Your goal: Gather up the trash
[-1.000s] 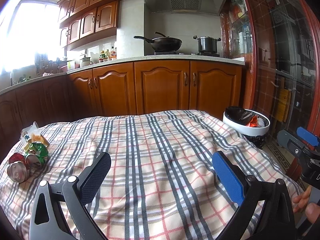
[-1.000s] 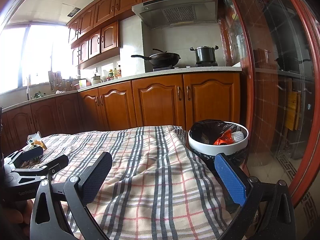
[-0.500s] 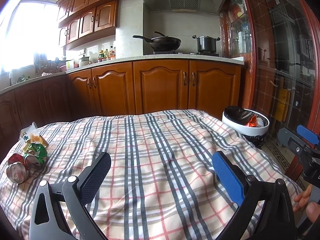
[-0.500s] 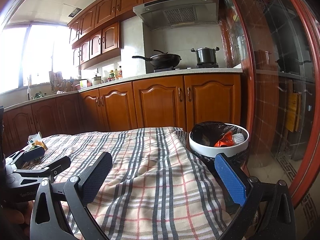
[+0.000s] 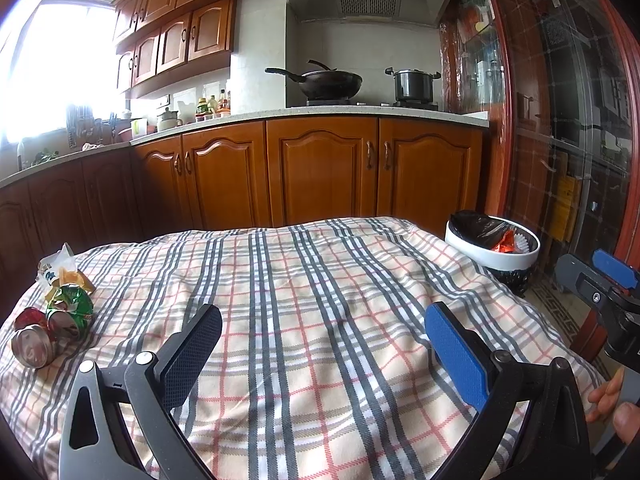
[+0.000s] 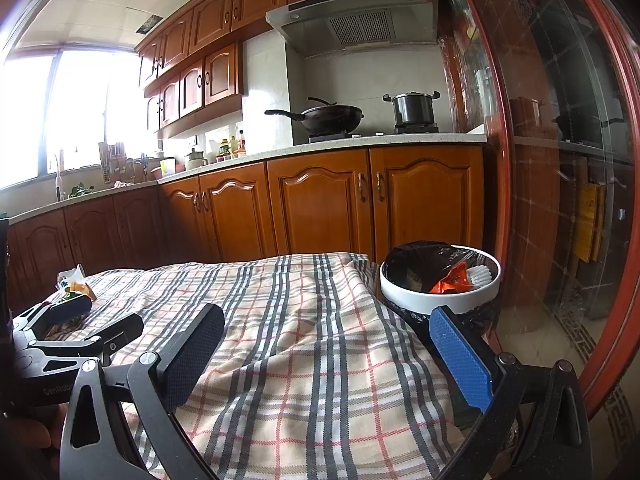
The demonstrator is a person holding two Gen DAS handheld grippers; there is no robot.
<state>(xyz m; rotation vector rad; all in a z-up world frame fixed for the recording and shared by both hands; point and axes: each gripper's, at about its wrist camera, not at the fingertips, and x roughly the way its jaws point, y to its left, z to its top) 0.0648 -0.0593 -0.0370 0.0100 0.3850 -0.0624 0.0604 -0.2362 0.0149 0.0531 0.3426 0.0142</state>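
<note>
On the left end of the checked tablecloth (image 5: 320, 320) lies a heap of trash: a red crushed can (image 5: 30, 338), a green crushed can (image 5: 70, 310) and a torn wrapper (image 5: 60, 270). My left gripper (image 5: 322, 346) hovers open over the cloth's middle, empty, well to the right of that heap. A white bin with a black liner (image 6: 440, 276) stands beyond the table's right end, holding orange and white scraps. Beside that bin, above the cloth's right part, my right gripper (image 6: 328, 354) is open and empty. The wrapper (image 6: 74, 280) shows far left in the right wrist view.
Wooden kitchen cabinets (image 5: 320, 176) run behind the table, with a wok (image 5: 324, 82) and pot (image 5: 412, 84) on the stove. A red-framed glass door (image 6: 560, 160) stands on the right. A hand (image 5: 616, 404) holds the right gripper's handle at the table's right edge.
The right wrist view has drifted slightly, with the bin sitting a little lower and nearer. The left gripper and the trash heap have barely moved.
</note>
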